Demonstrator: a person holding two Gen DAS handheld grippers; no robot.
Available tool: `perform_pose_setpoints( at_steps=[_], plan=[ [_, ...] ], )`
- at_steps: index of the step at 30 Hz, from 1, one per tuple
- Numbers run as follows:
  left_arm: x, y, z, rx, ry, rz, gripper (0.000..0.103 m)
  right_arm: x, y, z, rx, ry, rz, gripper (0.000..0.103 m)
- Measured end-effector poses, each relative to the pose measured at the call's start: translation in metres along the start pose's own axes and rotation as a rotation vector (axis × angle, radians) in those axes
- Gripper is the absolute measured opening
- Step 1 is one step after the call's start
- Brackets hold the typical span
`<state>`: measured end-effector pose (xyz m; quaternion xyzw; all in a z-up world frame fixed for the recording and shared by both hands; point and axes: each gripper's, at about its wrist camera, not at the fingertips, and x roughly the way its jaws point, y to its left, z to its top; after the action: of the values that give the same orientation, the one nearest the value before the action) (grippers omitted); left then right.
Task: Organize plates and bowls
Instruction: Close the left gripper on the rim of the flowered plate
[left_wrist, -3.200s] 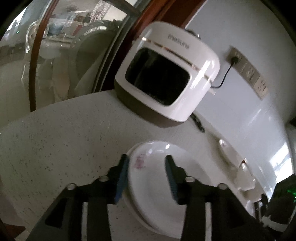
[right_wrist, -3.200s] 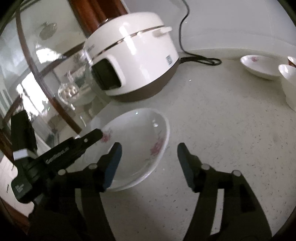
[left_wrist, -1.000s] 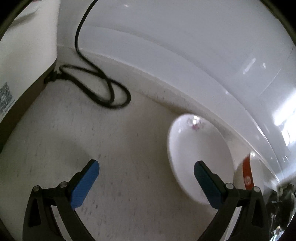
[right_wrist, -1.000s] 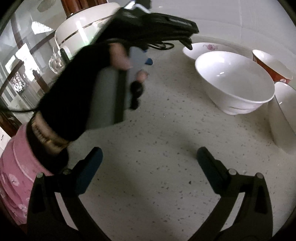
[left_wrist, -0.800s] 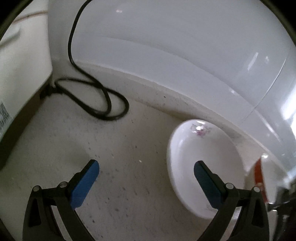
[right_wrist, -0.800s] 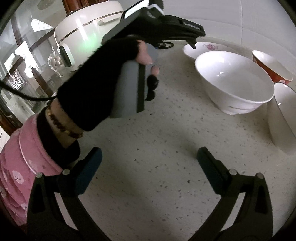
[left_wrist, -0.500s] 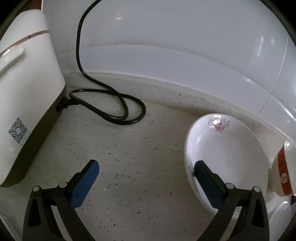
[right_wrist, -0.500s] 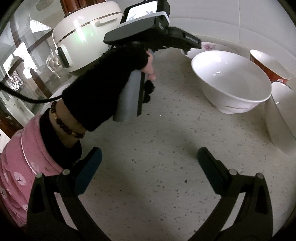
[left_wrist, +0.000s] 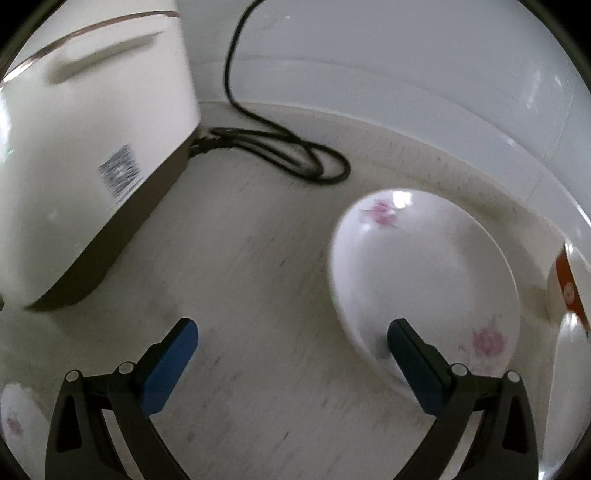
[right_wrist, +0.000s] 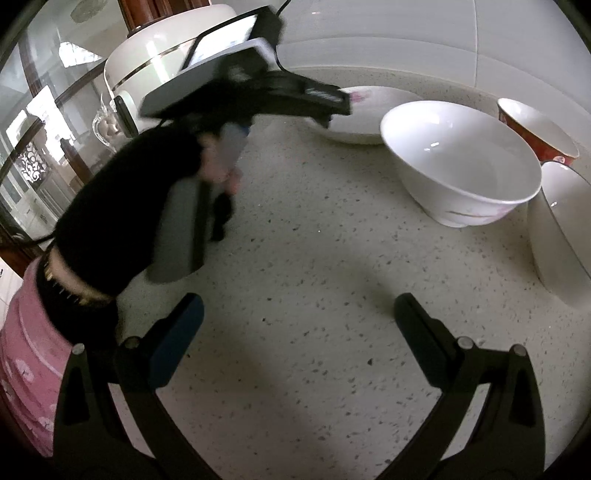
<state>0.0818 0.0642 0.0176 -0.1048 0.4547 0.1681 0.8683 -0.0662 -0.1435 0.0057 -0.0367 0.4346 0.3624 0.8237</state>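
A shallow white plate with pink flower prints (left_wrist: 424, 266) lies flat on the speckled countertop (left_wrist: 266, 280) close to its back edge, where the counter meets the white tiled wall (left_wrist: 406, 55). The left gripper (left_wrist: 291, 339) hangs over the counter with its jaws spread wide; its right blue pad (left_wrist: 410, 354) sits over the plate's near rim, though whether it touches cannot be told, and the left pad is over bare counter. Nothing is between them. In the right wrist view the same plate (right_wrist: 373, 110) shows behind the left gripper's black body, which a hand in a black sleeve (right_wrist: 122, 218) grips by a grey handle. Just beside the plate, toward the front, stands a large white bowl (right_wrist: 461, 162); behind that, near the wall, a red bowl with a white inside (right_wrist: 535, 129), and at the right edge another white bowl (right_wrist: 561, 236), close to the large one. The right gripper (right_wrist: 299, 314) is held above open countertop, jaws wide apart and empty. A white rice cooker with a brown base (left_wrist: 88, 155) stands at the counter's left, its black cord (left_wrist: 295, 155) looped on the surface behind the plate. Part of another flowered plate (left_wrist: 18, 417) peeks in at the lower left corner of the left wrist view.
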Motion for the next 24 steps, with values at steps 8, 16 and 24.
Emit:
perform_pose_setpoints(
  at_steps=[8, 16, 24],
  plan=[
    [-0.034, 0.019, -0.050, 0.012, -0.022, -0.057, 0.103, 0.002, 0.002, -0.001, 0.000, -0.003, -0.001, 0.103],
    [-0.047, 0.020, -0.065, 0.074, -0.050, -0.159, 0.103, -0.001, -0.004, -0.001, 0.026, -0.009, 0.030, 0.103],
    [-0.033, 0.012, -0.030, 0.032, -0.054, -0.202, 0.103, -0.003, -0.010, 0.000, 0.058, -0.020, 0.052, 0.103]
  ],
)
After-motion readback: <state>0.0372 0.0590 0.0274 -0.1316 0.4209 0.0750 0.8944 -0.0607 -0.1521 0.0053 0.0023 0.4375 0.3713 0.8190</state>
